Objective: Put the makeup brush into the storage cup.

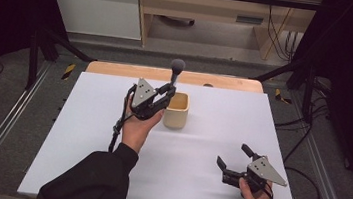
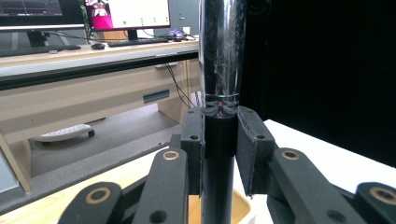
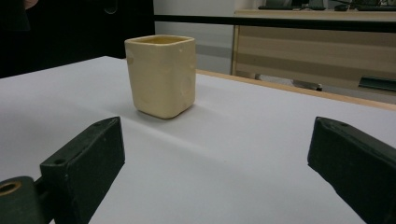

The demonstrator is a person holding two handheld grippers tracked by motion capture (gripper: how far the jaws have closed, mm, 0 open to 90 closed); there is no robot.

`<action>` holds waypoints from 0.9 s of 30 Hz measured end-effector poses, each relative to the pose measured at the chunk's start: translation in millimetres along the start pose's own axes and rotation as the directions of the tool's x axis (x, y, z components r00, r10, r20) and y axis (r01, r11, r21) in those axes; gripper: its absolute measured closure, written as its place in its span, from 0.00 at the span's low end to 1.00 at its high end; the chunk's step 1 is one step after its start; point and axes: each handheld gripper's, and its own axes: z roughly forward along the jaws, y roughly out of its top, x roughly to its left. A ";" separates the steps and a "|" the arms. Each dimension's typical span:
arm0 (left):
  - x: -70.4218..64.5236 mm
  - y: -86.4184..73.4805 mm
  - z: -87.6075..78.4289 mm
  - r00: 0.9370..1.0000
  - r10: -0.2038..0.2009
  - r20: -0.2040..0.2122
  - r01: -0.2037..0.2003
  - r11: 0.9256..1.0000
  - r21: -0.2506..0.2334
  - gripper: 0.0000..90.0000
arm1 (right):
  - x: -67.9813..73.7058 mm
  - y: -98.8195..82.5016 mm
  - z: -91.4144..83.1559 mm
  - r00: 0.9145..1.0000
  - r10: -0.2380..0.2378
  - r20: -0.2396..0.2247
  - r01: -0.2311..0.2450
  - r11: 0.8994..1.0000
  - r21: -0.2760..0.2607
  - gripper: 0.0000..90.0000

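A cream square cup (image 1: 176, 110) (image 3: 161, 76) stands upright near the middle of the white table (image 1: 201, 132). My left gripper (image 1: 167, 94) (image 2: 219, 140) is held just left of the cup, shut on the black handle of a makeup brush (image 1: 176, 72) (image 2: 219, 84). The brush stands upright with its dark bristle head on top and a shiny metal ferrule above the jaws; its lower end is hidden at the cup's rim. My right gripper (image 1: 234, 156) (image 3: 215, 154) rests low at the front right, open and holding nothing, pointing toward the cup.
A wooden strip (image 1: 117, 69) edges the table's far side. Beyond it stand a wooden desk (image 2: 93, 88) with monitors and a keyboard. Black frame posts and cables flank the table. White surface stretches on all sides of the cup.
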 end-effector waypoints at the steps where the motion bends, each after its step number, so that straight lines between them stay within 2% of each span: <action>1: 0.0 -0.1 1.4 1.000 -0.001 -0.005 0.001 1.000 -0.001 0.82 | -0.3 -0.3 0.2 1.000 0.002 0.000 -0.002 1.000 -0.003 0.05; 12: -0.3 -5.3 13.1 0.999 -0.044 -0.022 0.044 0.999 -0.009 0.82 | -0.6 -1.0 0.0 1.000 0.010 0.002 -0.010 1.000 0.006 0.05; 27: 3.6 -7.6 19.2 0.997 -0.067 -0.028 0.066 0.998 -0.023 0.82 | -0.8 -1.5 0.1 1.000 0.005 -0.002 -0.005 1.000 0.006 0.05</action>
